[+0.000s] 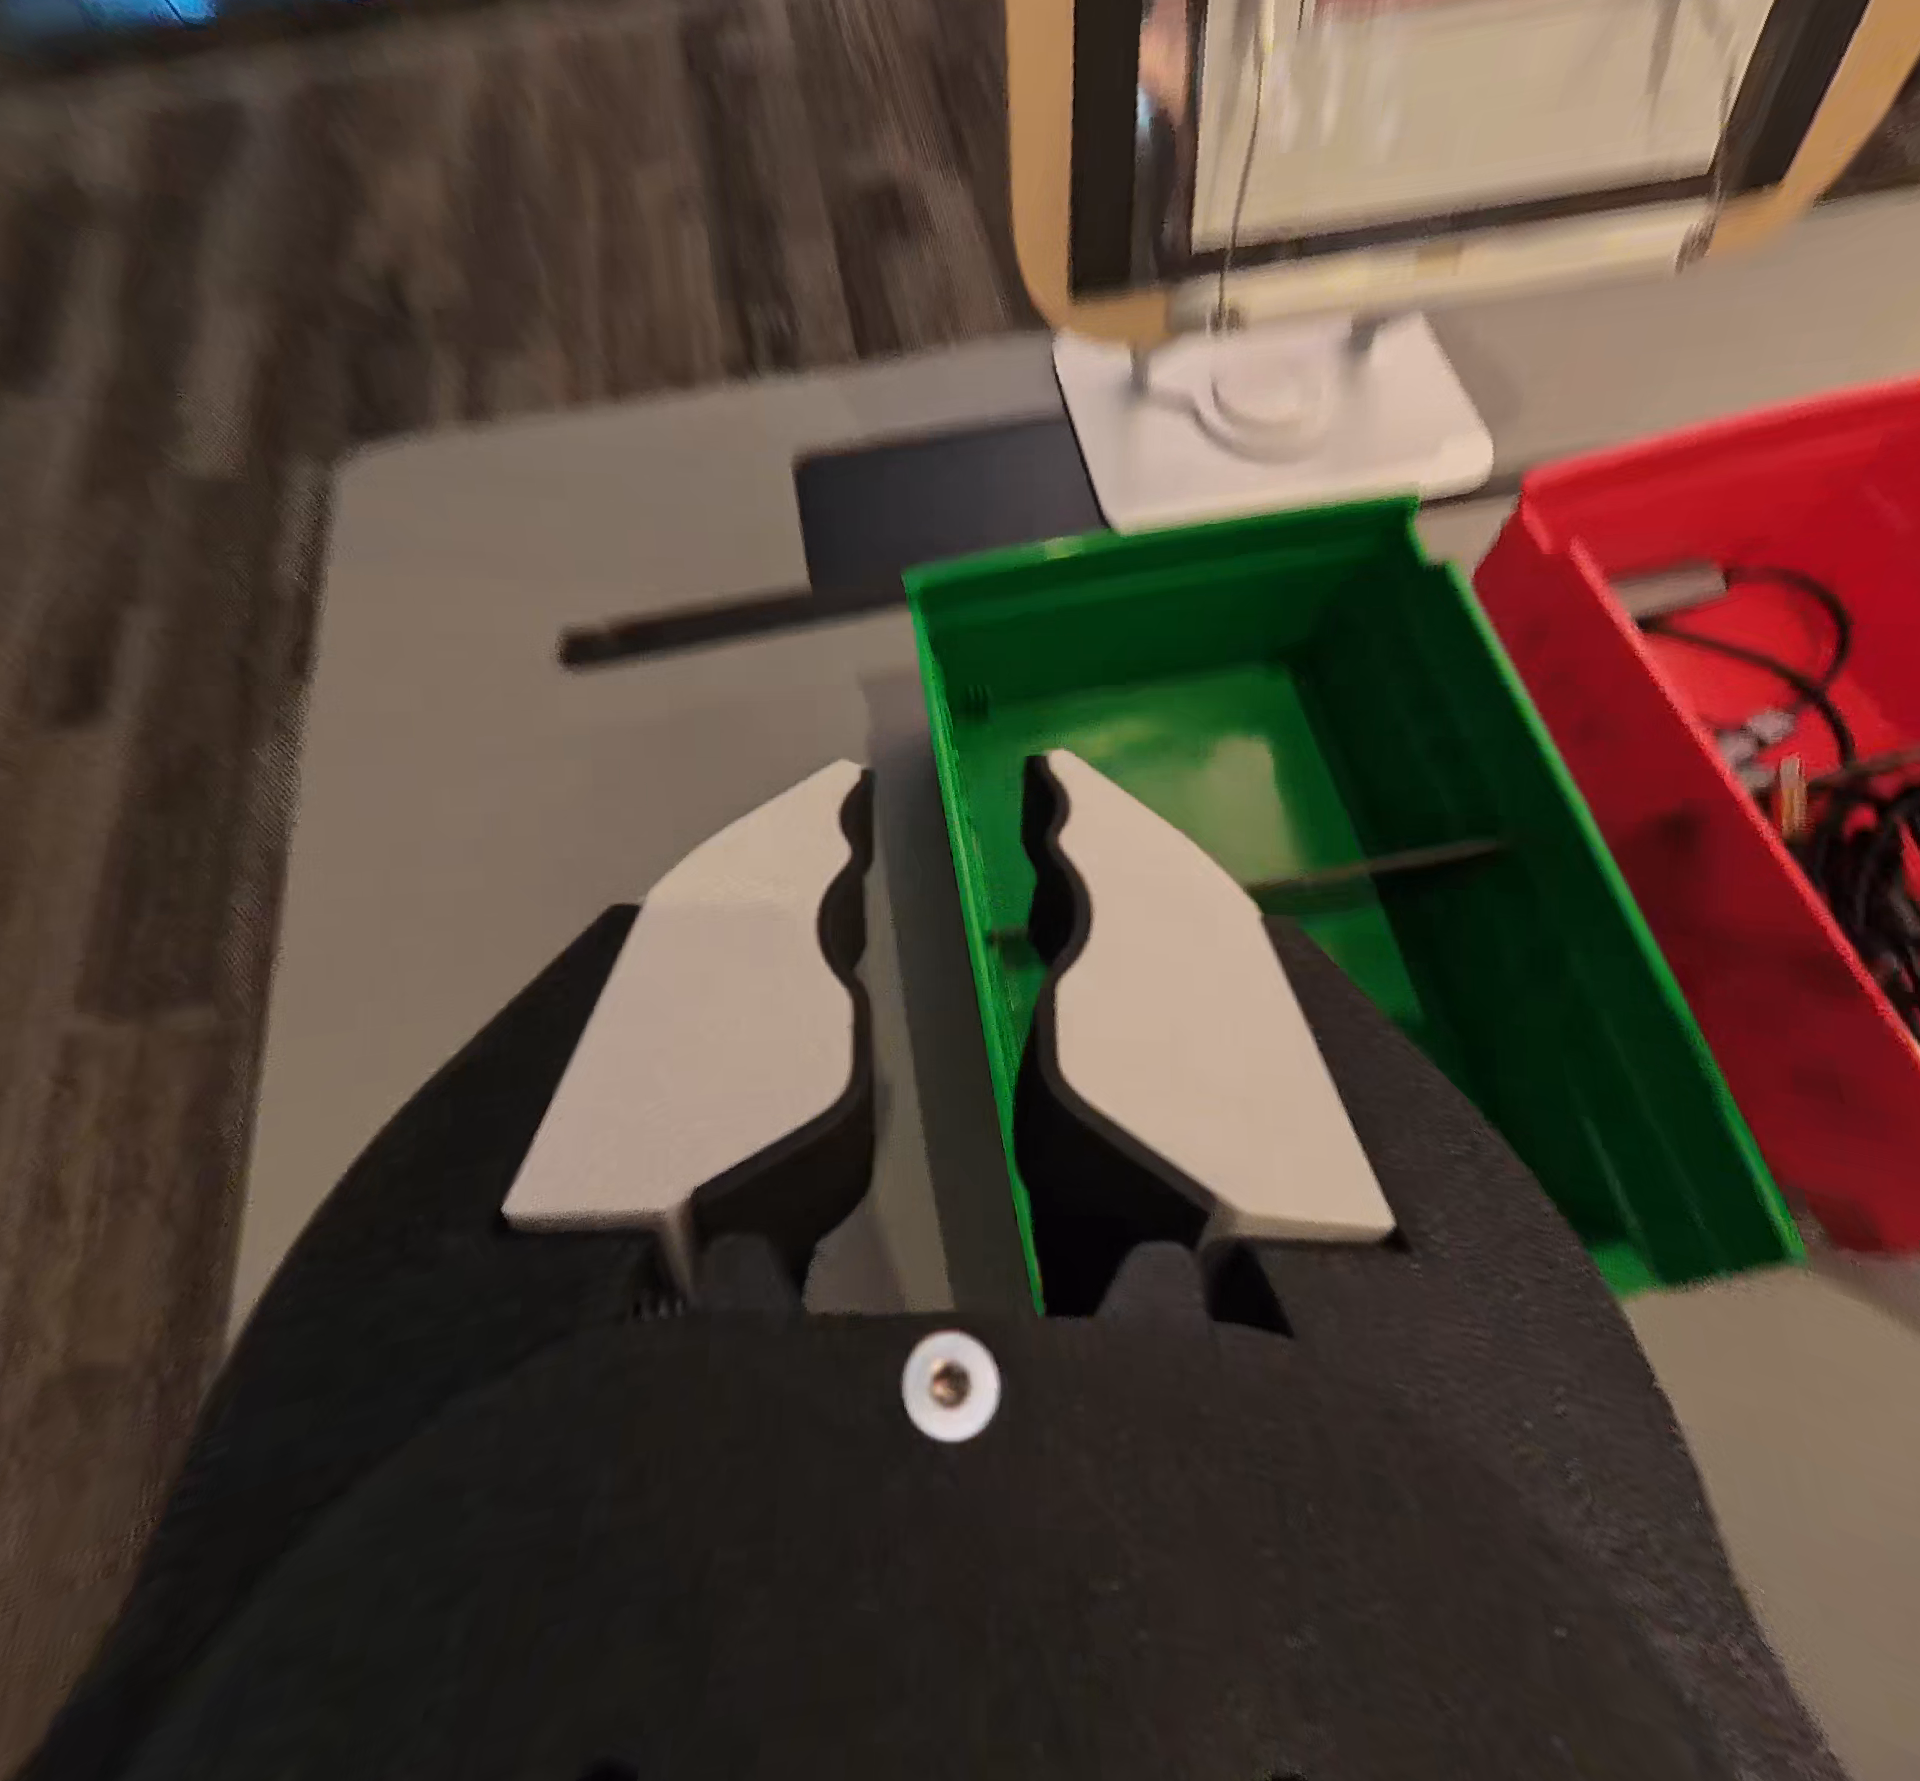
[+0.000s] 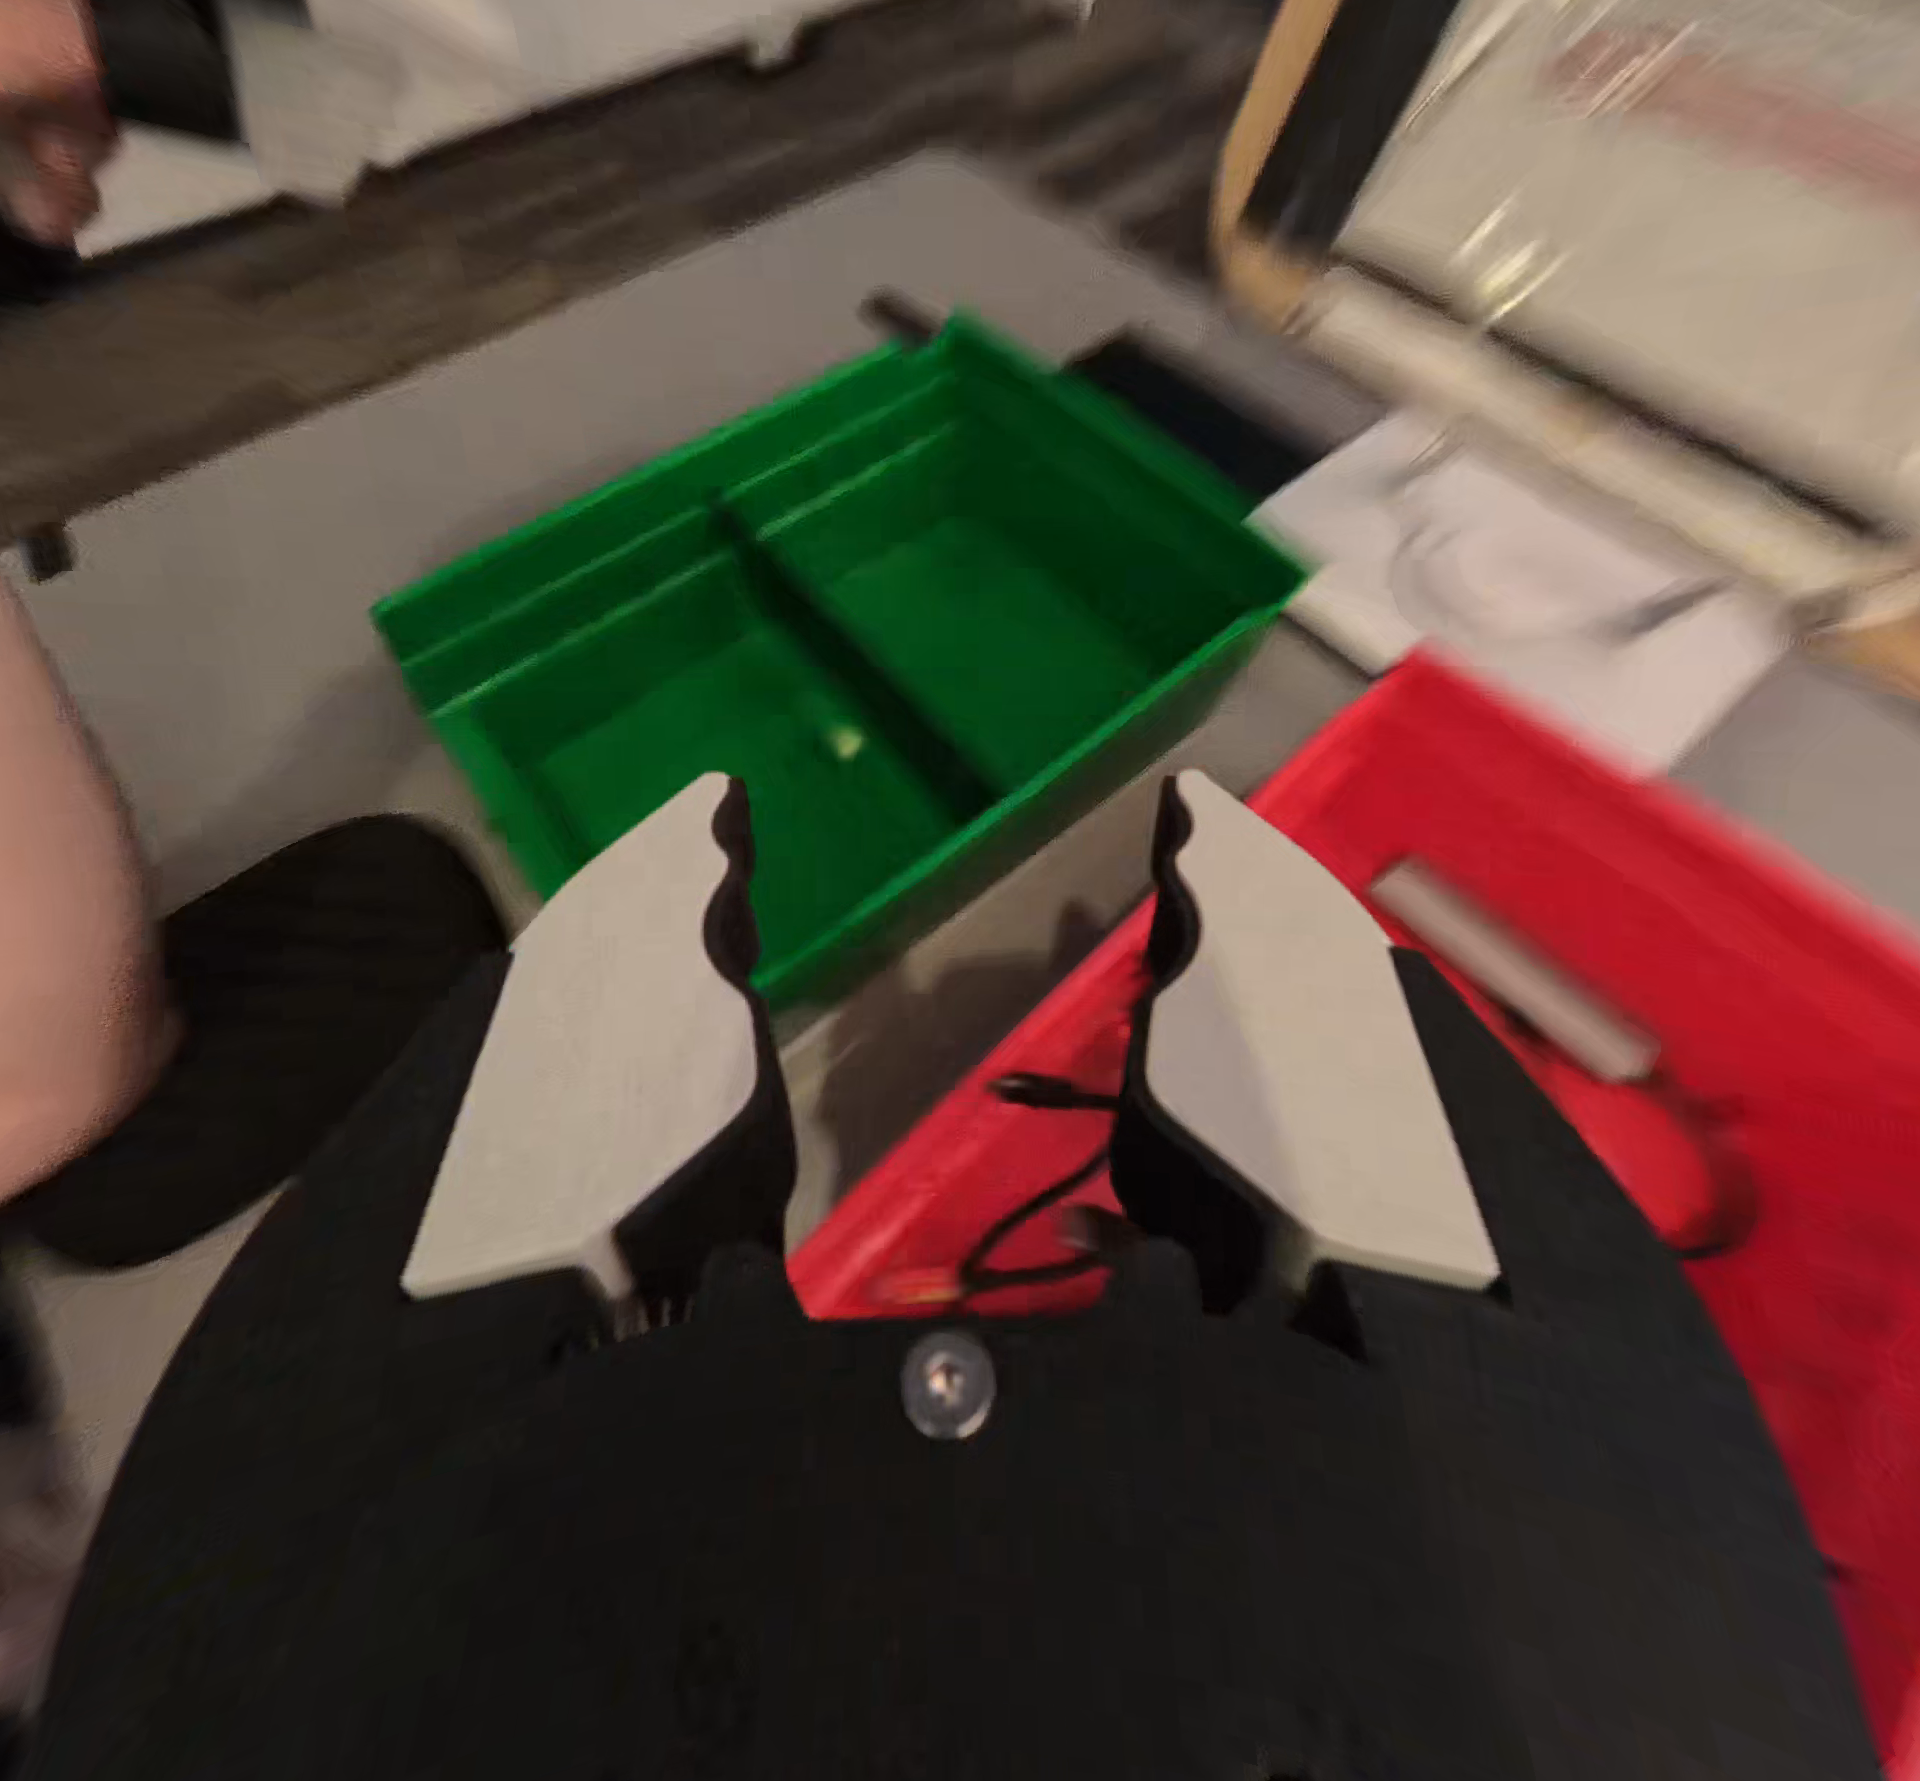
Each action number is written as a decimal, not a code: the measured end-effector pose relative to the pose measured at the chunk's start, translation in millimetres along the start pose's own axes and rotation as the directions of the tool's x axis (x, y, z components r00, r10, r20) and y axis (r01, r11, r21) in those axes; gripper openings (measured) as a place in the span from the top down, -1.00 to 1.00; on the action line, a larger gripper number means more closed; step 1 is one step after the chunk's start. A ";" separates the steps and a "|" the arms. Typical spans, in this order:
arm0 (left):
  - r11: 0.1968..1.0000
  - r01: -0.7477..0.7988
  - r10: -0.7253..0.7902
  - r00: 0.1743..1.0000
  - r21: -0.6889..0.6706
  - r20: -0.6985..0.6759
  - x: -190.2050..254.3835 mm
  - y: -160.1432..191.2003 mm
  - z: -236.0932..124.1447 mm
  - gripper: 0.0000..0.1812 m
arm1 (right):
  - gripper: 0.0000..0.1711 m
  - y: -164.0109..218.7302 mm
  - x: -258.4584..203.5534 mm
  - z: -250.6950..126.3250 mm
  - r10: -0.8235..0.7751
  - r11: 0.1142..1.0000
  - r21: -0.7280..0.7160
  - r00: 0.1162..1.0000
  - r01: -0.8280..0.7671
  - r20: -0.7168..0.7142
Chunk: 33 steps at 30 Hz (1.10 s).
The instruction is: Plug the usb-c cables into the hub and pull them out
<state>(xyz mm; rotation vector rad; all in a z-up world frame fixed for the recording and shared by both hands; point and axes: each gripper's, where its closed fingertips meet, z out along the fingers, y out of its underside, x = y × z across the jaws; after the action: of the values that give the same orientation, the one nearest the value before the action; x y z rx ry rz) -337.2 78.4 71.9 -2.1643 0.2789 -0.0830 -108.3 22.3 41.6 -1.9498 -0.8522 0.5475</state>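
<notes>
A red bin [image 1: 1558,796] [image 2: 1714,952] on the grey table holds black cables [image 1: 1860,858] [image 2: 1029,1222] and a grey hub [image 2: 1507,973], seen also in the left wrist view [image 1: 1673,588]. A green bin [image 1: 1382,775] [image 2: 862,651] with a divider stands to its left and looks empty. My left gripper [image 1: 945,775] is open and empty, above the green bin's left wall. My right gripper [image 2: 951,796] is open and empty, above the gap between the two bins. Both views are motion-blurred.
A monitor with a tan frame [image 1: 1039,173] [image 2: 1247,173] stands on a white base [image 1: 1278,443] [image 2: 1507,609] behind the bins. A dark pad [image 1: 935,505] lies left of the base. The table edge [image 1: 312,692] drops to carpet. A person's arm [image 2: 52,848] is at left. The tips of one gripper are about 25 cm away from the tips of the other.
</notes>
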 end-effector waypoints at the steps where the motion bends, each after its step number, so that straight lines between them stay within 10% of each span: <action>1: 0.997 -0.011 0.009 1.000 0.070 0.028 -0.4 -11.4 -6.5 0.63 | 0.16 12.8 -10.5 17.9 0.036 0.995 -0.097 0.999 -0.035 0.013; 9: 0.908 -0.124 0.050 0.980 0.400 0.192 10.5 -55.7 -41.2 0.29 | 0.27 59.5 -11.2 76.0 0.190 0.898 -0.347 0.950 -0.271 -0.249; 33: 0.909 -0.115 0.108 0.993 0.401 0.041 39.1 -55.6 -44.6 0.31 | 0.83 126.8 1.3 132.8 0.328 0.669 -0.564 0.873 -0.485 -0.361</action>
<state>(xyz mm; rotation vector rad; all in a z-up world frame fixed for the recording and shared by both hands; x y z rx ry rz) -297.2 64.2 141.2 -1.7339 0.3426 -0.0506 -152.1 54.4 -133.8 -2.8230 -0.4594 0.2747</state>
